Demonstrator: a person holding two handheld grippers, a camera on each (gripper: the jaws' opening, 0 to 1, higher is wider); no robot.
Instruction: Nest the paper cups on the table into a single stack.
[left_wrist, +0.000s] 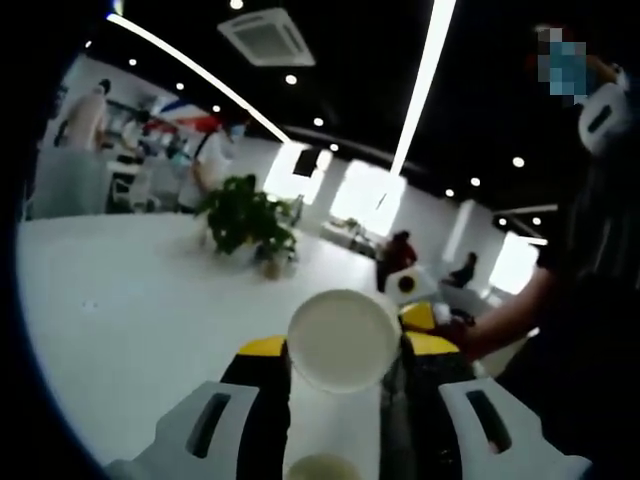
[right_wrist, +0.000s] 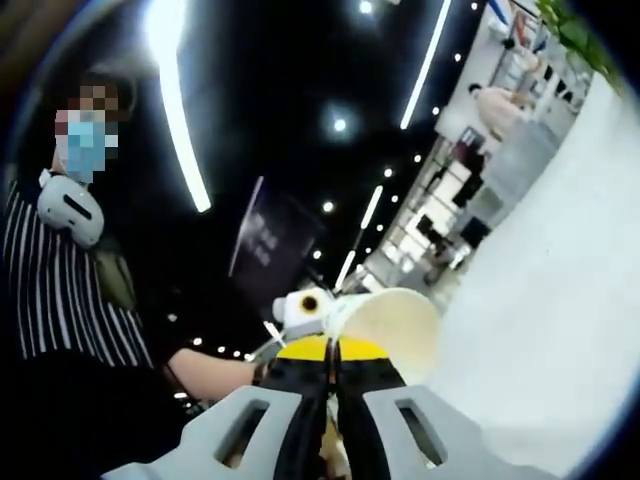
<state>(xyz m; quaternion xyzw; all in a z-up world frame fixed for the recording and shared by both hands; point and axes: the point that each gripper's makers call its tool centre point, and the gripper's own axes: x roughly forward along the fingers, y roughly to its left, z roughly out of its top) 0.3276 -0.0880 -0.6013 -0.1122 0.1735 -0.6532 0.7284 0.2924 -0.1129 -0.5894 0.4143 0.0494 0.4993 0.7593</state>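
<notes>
step: bringing cups together to nest, I judge; next calls for lining mouth over mouth | left gripper (left_wrist: 340, 355): jaws closed on a paper cup (left_wrist: 343, 340), held above the white table (left_wrist: 120, 320); axis along my jaws | right gripper (right_wrist: 332, 368): jaws pressed nearly together, pinching the rim of a second cup (right_wrist: 388, 322), mouth tipped right

Both views low over white table (left_wrist: 120, 320), facing each other
</notes>
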